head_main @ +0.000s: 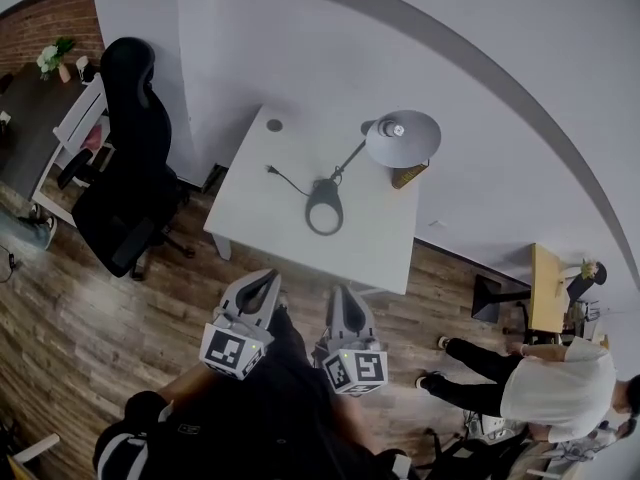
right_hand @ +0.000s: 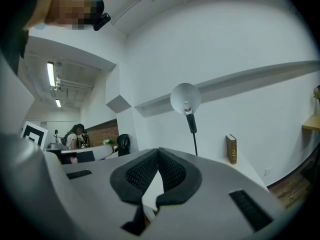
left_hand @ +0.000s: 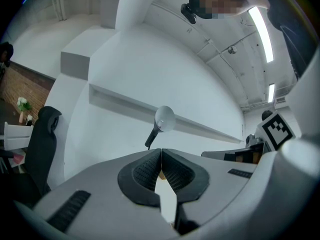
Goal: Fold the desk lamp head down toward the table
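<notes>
Well beyond closed, empty left tool (head_main: pixel 268 280) and right tool (head_main: pixel 342 294), desk lamp (head_main: pixel 347 162) on white table (head_main: pixel 258 220)

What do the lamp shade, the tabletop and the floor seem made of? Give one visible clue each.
Lamp shade: probably painted metal, smooth grey with soft sheen.
Tabletop: likely laminate, flat matt white, no grain.
Floor: wood or wood-look planks, brown grain and seams.

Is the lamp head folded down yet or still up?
Still up: the lamp head stands high on its arm, well above the table.
</notes>
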The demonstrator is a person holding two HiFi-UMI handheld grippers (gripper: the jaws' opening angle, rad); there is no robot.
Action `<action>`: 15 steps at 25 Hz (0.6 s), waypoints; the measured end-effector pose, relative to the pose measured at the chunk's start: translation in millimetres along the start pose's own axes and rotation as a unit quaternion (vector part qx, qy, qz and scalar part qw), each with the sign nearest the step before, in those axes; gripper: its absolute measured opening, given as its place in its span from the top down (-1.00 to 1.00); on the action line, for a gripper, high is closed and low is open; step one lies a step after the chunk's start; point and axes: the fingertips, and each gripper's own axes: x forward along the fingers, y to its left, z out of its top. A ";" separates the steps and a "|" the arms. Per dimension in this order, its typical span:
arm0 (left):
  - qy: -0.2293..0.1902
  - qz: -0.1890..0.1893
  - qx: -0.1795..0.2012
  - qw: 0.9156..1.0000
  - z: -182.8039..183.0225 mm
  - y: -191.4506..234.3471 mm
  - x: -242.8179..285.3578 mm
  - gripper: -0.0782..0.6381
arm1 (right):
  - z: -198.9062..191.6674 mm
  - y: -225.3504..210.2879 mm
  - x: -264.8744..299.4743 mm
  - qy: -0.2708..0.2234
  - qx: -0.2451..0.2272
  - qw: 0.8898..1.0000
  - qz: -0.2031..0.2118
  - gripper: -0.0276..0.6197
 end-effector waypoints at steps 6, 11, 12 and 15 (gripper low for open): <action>-0.010 0.002 0.005 1.000 8.6 10.6 41.2 0.71 | 10.8 -27.2 34.1 -0.003 -0.001 1.000 0.001 0.88; -0.007 0.002 0.019 1.000 9.7 12.0 84.0 0.71 | 22.5 -56.4 59.8 -0.010 -0.002 1.000 0.004 0.88; -0.006 0.003 0.021 1.000 9.8 12.1 92.7 0.71 | 25.7 -62.5 64.8 -0.011 -0.002 1.000 0.004 0.88; -0.011 0.002 0.022 1.000 13.2 11.2 115.7 0.71 | 37.3 -81.4 79.0 -0.016 -0.005 1.000 0.002 0.88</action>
